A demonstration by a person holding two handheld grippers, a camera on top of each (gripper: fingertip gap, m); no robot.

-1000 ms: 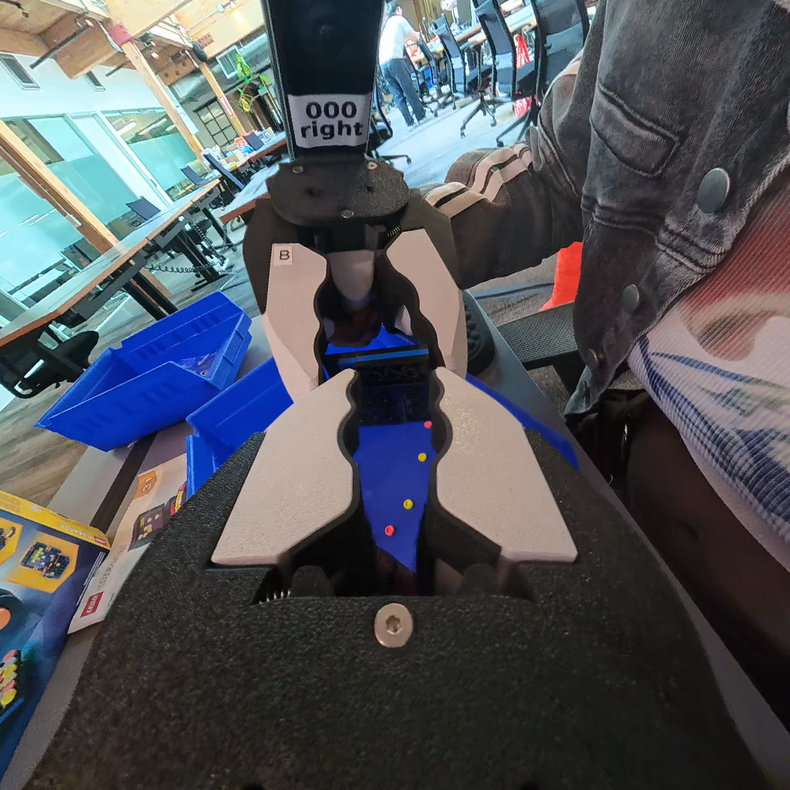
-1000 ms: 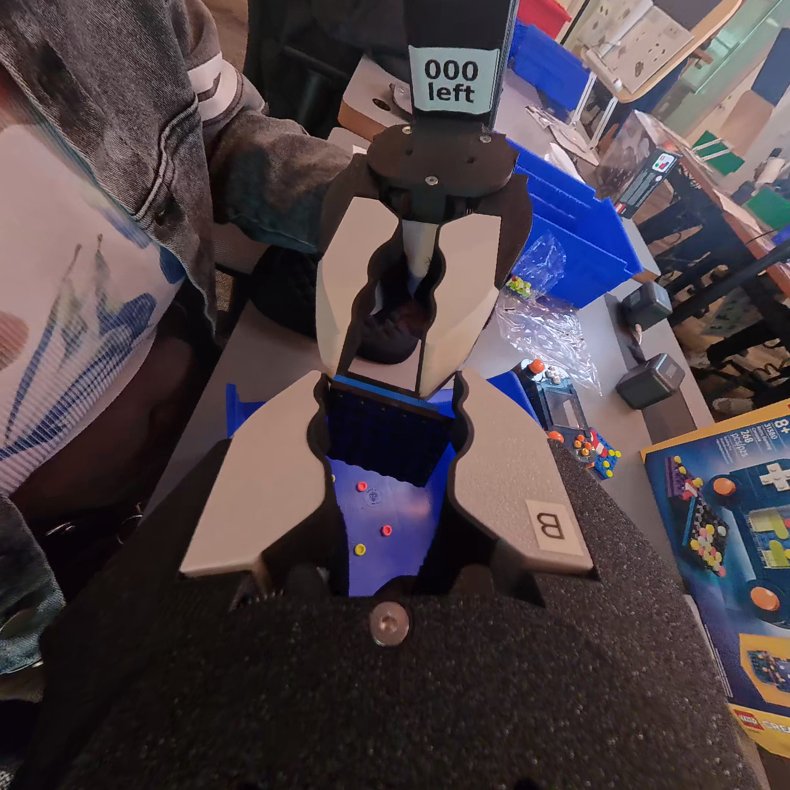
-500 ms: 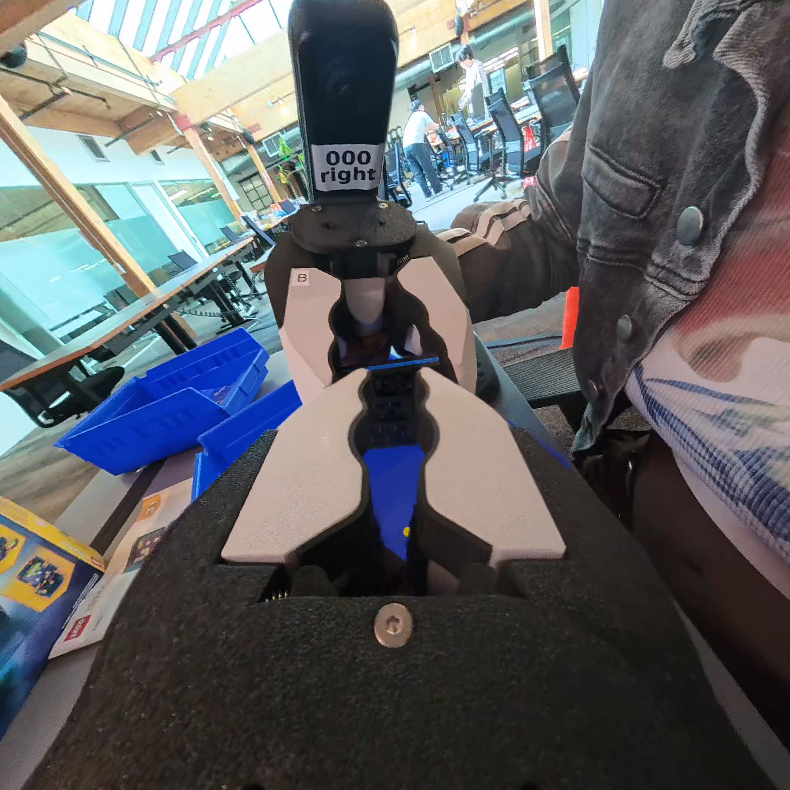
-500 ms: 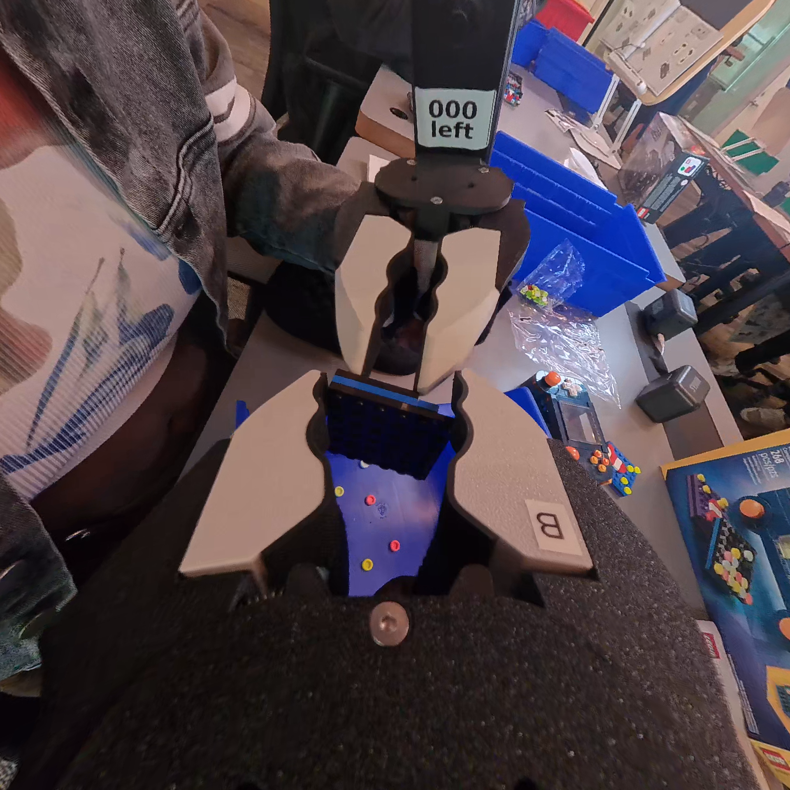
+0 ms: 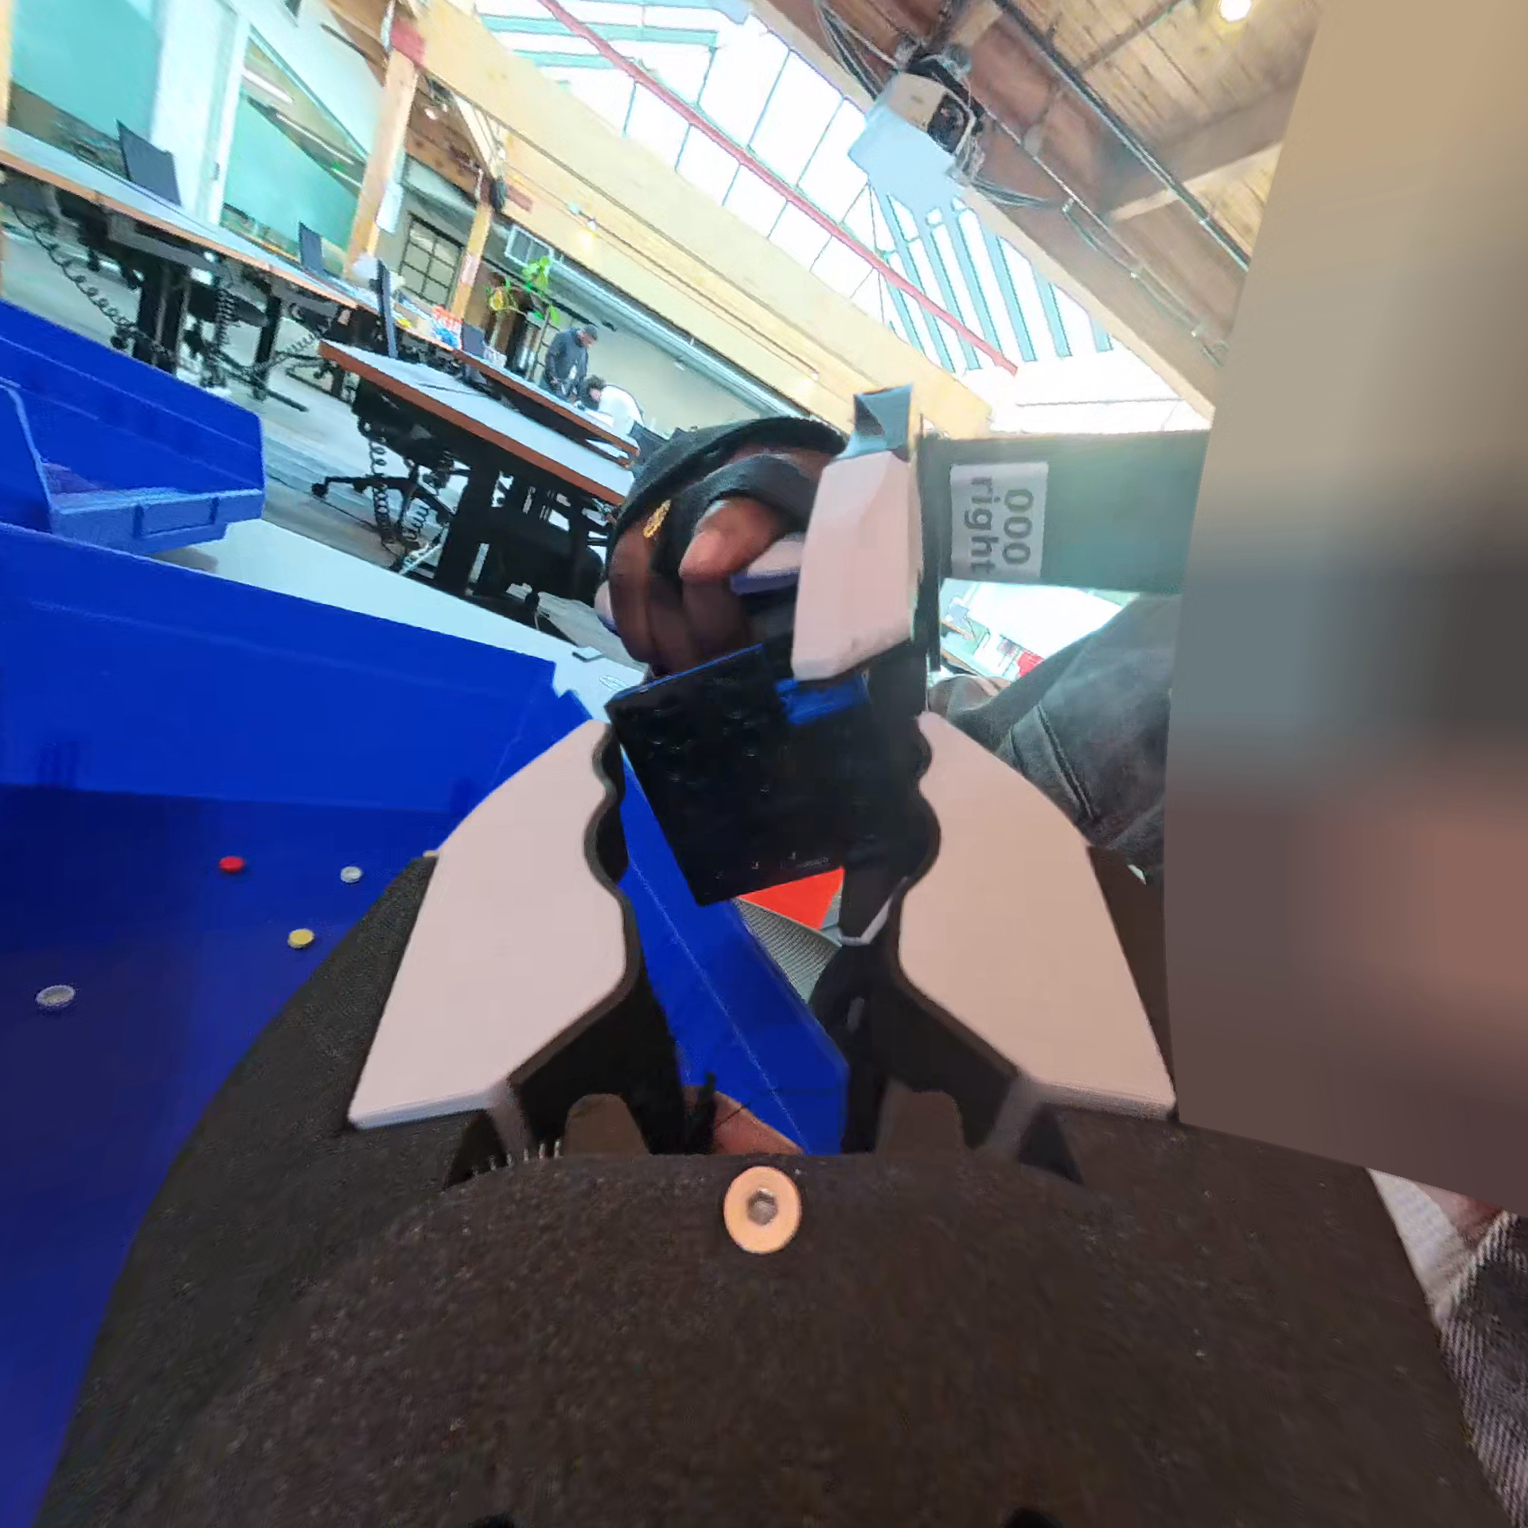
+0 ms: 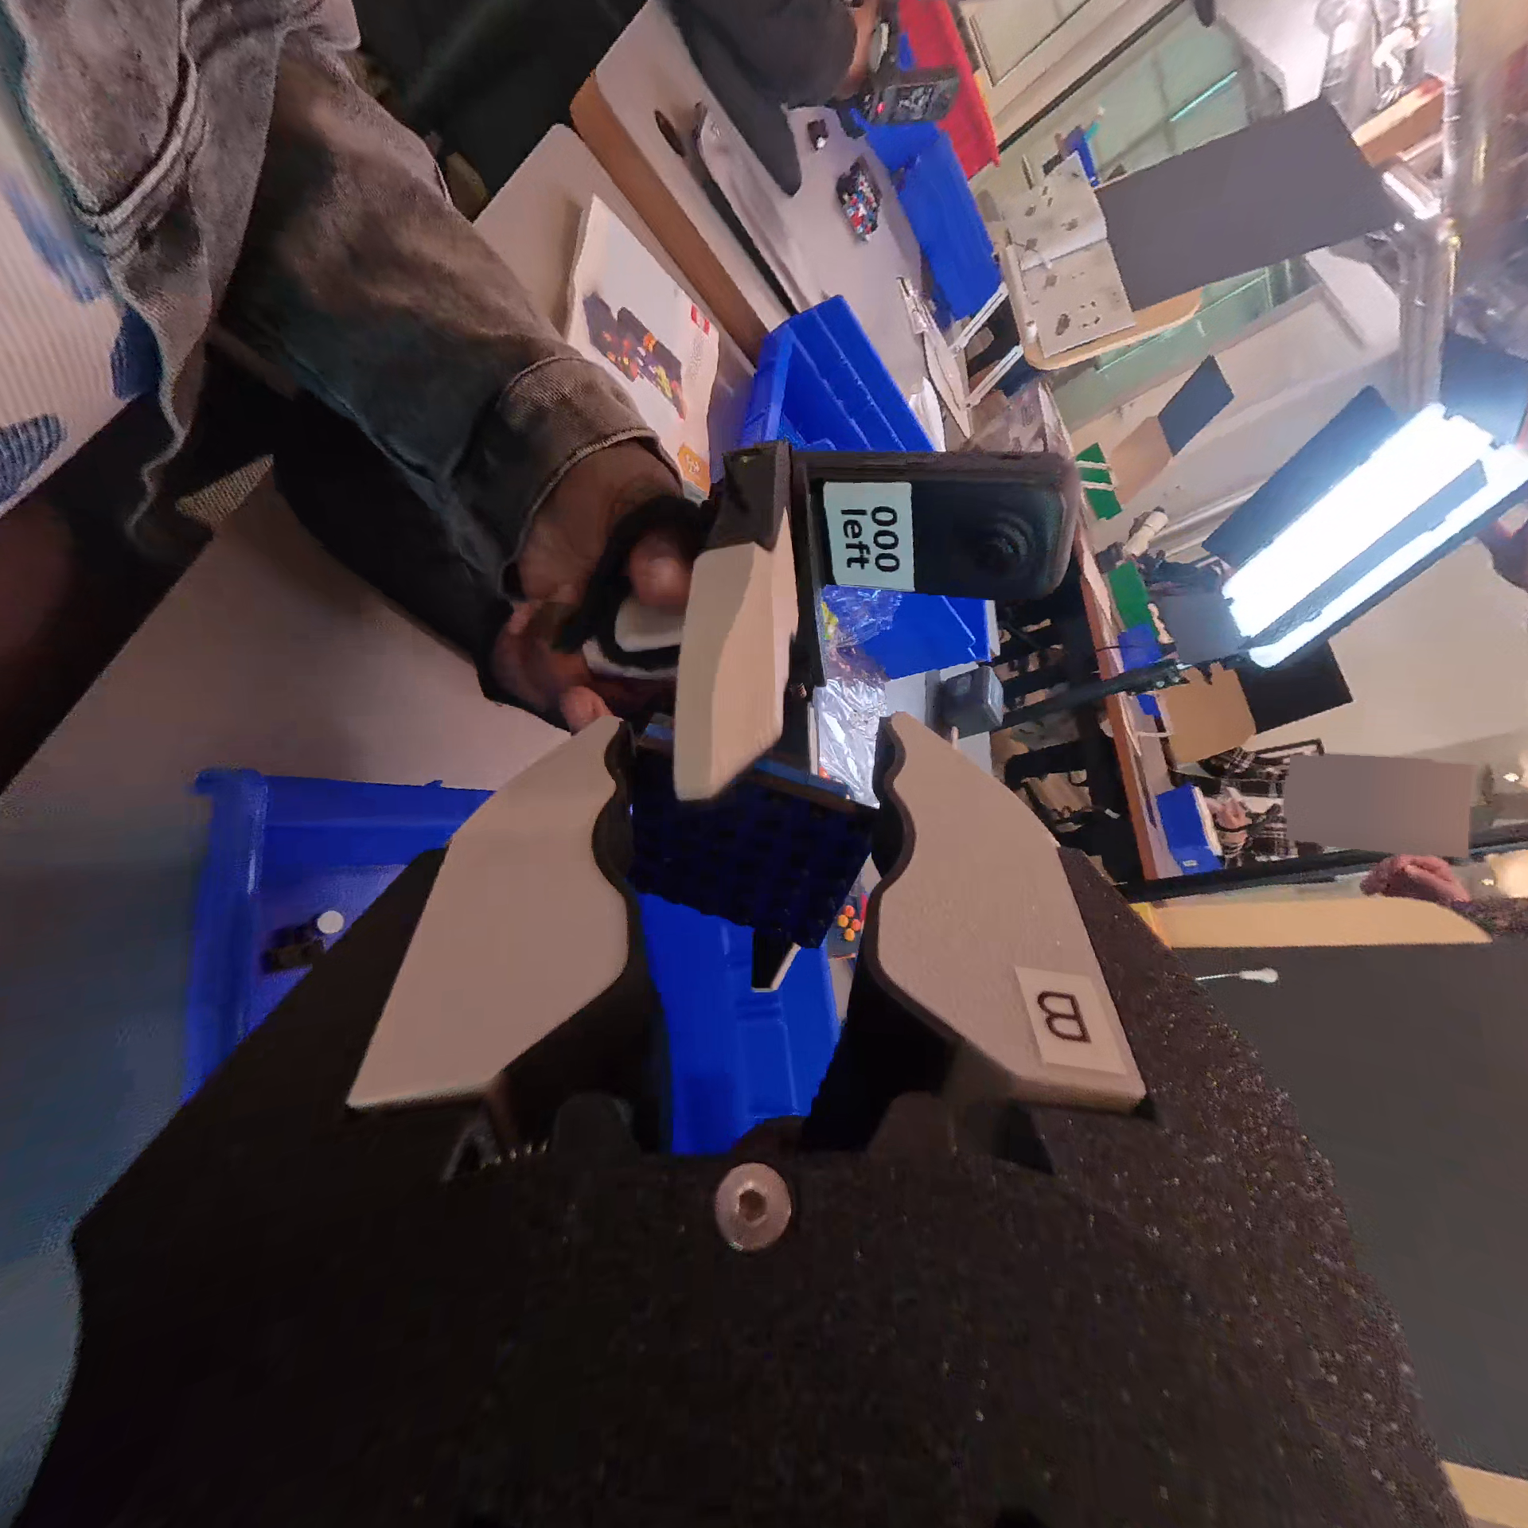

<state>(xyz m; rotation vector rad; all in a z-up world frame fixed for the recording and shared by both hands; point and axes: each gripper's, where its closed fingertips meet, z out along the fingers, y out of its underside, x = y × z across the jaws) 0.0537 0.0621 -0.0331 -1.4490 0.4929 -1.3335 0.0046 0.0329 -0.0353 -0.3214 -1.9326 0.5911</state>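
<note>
A black studded plate with a blue edge [image 5: 728, 794] is held up over a blue bin [image 5: 331, 744]. My left gripper [image 5: 761, 744] is open, with its fingers standing wide on either side of the tilted plate. The right gripper's grey finger [image 5: 856, 562] lies sideways over the plate's blue edge, and a hand [image 5: 703, 562] holds its handle. In the right wrist view my right gripper [image 6: 748, 761] is shut on the plate [image 6: 744, 868] across its width. The left gripper's finger [image 6: 728, 661] overlaps the plate's far end.
Small round red [image 5: 231, 865], yellow [image 5: 300, 938] and grey [image 5: 54, 996] pieces lie on the bin floor. More blue bins [image 6: 835, 389], a booklet [image 6: 645, 347] and a plastic bag [image 6: 843, 719] sit on the table. A person's grey sleeve [image 6: 372, 331] is close on the left.
The left gripper's jaws have widened from a narrow grip on the plate. The right gripper has rolled about a quarter turn with the plate. Both have lifted and tilted.
</note>
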